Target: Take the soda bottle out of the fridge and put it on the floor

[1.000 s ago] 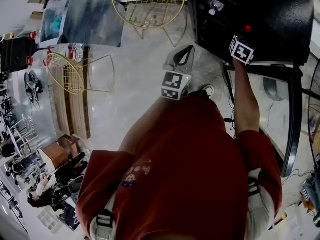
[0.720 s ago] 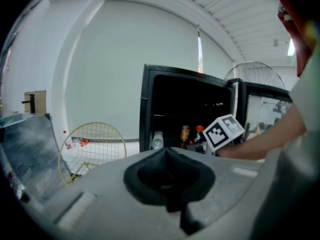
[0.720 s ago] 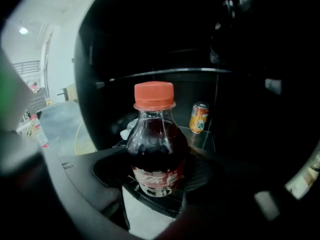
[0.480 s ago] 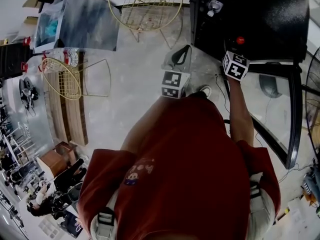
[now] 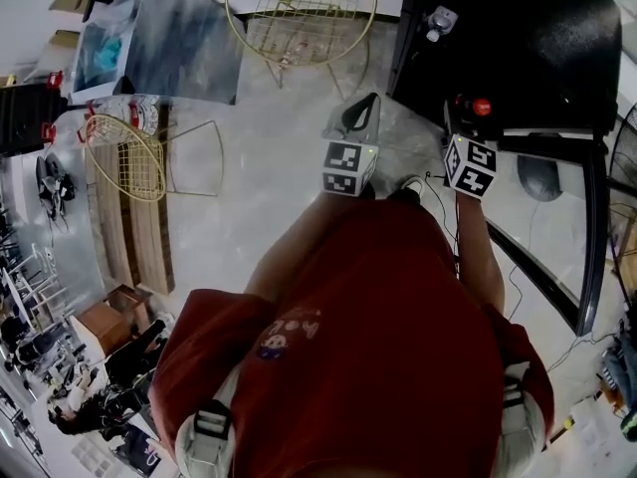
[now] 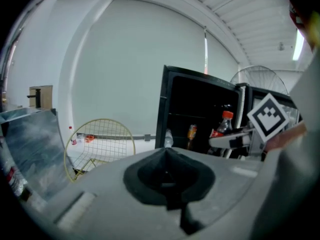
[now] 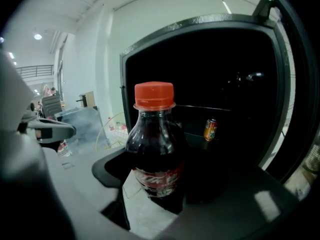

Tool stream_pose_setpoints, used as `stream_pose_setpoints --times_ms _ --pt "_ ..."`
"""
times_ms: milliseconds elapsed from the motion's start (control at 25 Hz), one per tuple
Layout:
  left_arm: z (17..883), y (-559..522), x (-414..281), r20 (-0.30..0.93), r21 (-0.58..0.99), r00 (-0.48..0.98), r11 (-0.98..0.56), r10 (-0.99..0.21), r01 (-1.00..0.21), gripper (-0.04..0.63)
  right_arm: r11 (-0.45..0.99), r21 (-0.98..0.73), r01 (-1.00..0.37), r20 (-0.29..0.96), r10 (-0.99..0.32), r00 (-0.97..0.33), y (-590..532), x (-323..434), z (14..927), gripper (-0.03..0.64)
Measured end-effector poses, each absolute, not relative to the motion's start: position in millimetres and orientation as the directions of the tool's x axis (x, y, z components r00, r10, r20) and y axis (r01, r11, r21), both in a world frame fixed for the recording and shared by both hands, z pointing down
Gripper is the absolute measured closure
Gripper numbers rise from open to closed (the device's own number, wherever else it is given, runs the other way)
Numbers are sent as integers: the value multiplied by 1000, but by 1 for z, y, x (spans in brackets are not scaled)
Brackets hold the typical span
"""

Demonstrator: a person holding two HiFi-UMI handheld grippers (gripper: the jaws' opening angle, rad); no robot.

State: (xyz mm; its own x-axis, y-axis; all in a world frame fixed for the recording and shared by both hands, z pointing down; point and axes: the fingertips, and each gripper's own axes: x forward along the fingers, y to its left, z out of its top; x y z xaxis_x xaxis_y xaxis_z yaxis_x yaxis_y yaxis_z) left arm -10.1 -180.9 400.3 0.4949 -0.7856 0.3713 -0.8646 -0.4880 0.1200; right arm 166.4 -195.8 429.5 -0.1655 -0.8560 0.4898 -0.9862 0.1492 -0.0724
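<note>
The soda bottle (image 7: 154, 149) is clasped upright by the right gripper (image 7: 150, 196), seemingly just outside the open fridge (image 7: 240, 69). The left gripper (image 6: 167, 176) is closed on nothing. Placement on the floor (image 5: 269, 177) is not yet done.

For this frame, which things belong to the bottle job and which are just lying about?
Job:
- soda bottle, clamped in the right gripper
- open fridge
- floor

Lying about:
- orange can and clear bottle in the fridge
- wire chair
- left gripper, shut and empty
</note>
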Motion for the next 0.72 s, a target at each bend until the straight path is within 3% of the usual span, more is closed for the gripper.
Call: stream_pose_setpoints --times_ms 320,520,720 --pt "368 -183 -55 325 57 451 -459 -831 -886 597 187 -105 -977 452 -866 -215 -161 134 384 313" --pt "337 -171 -70 266 -59 465 -495 -845 -867 597 194 -80 -978 435 -876 -209 -145 123 360 313" --pt "326 -162 -87 248 -32 465 -487 -850 -873 597 179 -77 -981 436 -879 -195 -139 117 351 313"
